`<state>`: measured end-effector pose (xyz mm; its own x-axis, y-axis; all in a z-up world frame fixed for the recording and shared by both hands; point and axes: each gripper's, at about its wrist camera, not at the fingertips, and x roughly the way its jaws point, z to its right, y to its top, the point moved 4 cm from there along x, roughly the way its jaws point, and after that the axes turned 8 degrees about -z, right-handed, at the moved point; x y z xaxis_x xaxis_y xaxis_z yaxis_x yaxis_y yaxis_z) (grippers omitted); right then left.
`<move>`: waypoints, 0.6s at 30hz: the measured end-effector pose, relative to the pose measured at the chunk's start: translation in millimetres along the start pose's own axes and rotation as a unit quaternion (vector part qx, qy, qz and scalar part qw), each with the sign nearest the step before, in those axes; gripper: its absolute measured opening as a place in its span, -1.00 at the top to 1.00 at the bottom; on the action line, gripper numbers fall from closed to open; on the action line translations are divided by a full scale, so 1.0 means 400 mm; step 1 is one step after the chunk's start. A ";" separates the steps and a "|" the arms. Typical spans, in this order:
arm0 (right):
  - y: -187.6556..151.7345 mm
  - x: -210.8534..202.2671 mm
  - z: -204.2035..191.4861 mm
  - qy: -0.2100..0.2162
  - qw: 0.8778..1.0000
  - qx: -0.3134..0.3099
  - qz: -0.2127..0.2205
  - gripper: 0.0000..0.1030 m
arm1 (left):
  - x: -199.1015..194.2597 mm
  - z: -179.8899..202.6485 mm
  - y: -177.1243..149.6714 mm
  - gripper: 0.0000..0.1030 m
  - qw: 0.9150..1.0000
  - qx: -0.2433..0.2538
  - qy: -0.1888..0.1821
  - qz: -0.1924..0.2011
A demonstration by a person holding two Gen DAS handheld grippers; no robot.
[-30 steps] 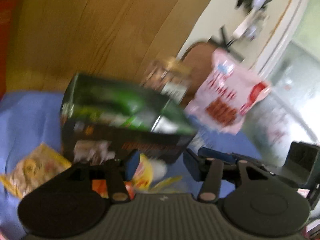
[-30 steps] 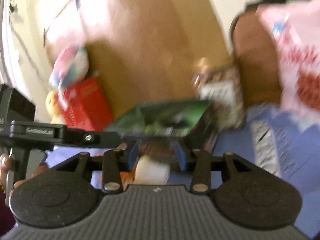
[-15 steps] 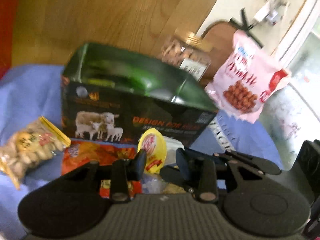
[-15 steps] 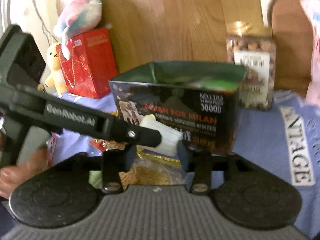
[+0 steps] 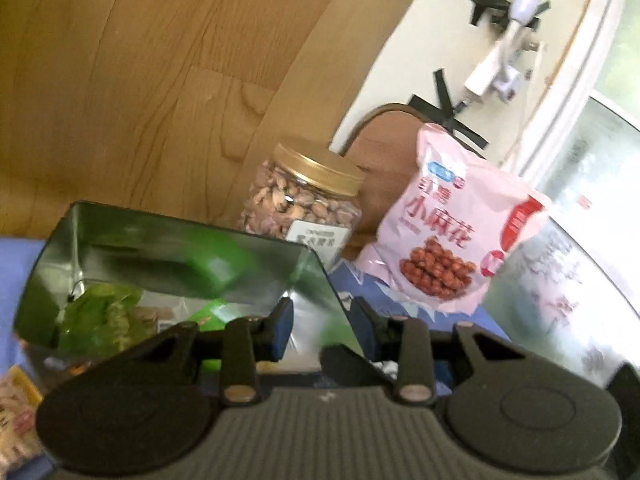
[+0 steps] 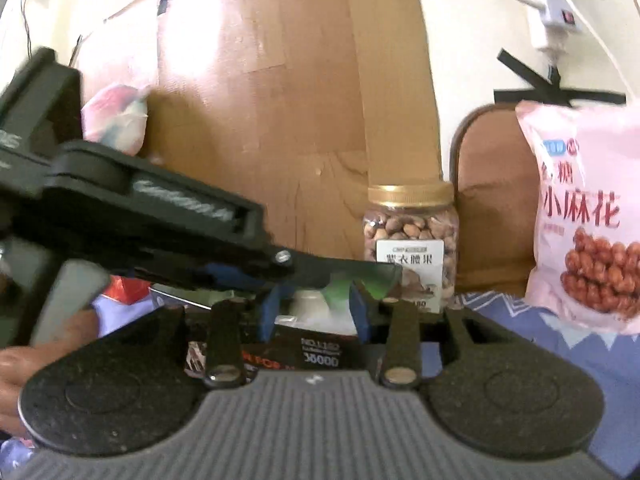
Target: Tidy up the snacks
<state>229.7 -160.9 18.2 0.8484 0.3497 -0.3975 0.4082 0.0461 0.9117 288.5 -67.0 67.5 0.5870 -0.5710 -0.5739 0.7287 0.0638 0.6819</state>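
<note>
An open dark tin box (image 5: 60, 248) with a shiny inside holds green snack packets (image 5: 100, 316). My left gripper (image 5: 322, 326) hovers over the box's right end, jaws apart, nothing between them. In the right wrist view the box (image 6: 320, 354) sits just below my right gripper (image 6: 314, 312), which is shut on a small white cup-shaped snack (image 6: 310, 306) above the box. The left gripper's body (image 6: 160, 220) crosses that view from the left.
A gold-lidded nut jar (image 5: 304, 204) and a pink snack bag (image 5: 456, 224) stand behind the box on the blue cloth (image 6: 560, 332), against a wooden board (image 5: 160, 80). A nut packet (image 5: 16, 412) lies at left. A plush toy (image 6: 116, 116) sits far left.
Both grippers have risen and moved forward over the box, so the box's inside now shows. The right gripper still carries the white cup snack.
</note>
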 end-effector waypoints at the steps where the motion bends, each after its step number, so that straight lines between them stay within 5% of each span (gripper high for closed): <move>1: -0.002 0.001 0.009 -0.003 1.000 0.003 0.000 0.19 | 0.011 -0.005 -0.002 0.39 1.000 -0.007 0.006 0.001; 5: -0.009 -0.013 0.045 0.027 0.998 0.056 -0.007 0.18 | -0.009 -0.024 -0.019 0.37 1.000 -0.024 -0.003 0.002; 10: -0.001 -0.051 0.067 0.087 0.990 0.112 0.015 0.17 | -0.188 -0.091 -0.102 0.32 0.999 -0.032 -0.004 0.036; 14: -0.013 -0.044 0.014 0.147 0.985 0.089 -0.008 0.16 | -0.378 -0.215 -0.239 0.32 0.994 -0.072 0.063 0.052; 18: -0.053 -0.002 -0.101 0.203 0.974 0.046 -0.083 0.16 | -0.518 -0.342 -0.390 0.29 0.978 -0.147 0.144 0.034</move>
<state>206.7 -124.4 3.2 0.5714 0.6873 -0.4485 0.5729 0.0572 0.8176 101.5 153.5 18.0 0.6822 -0.3055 -0.6643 0.7292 0.3515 0.5872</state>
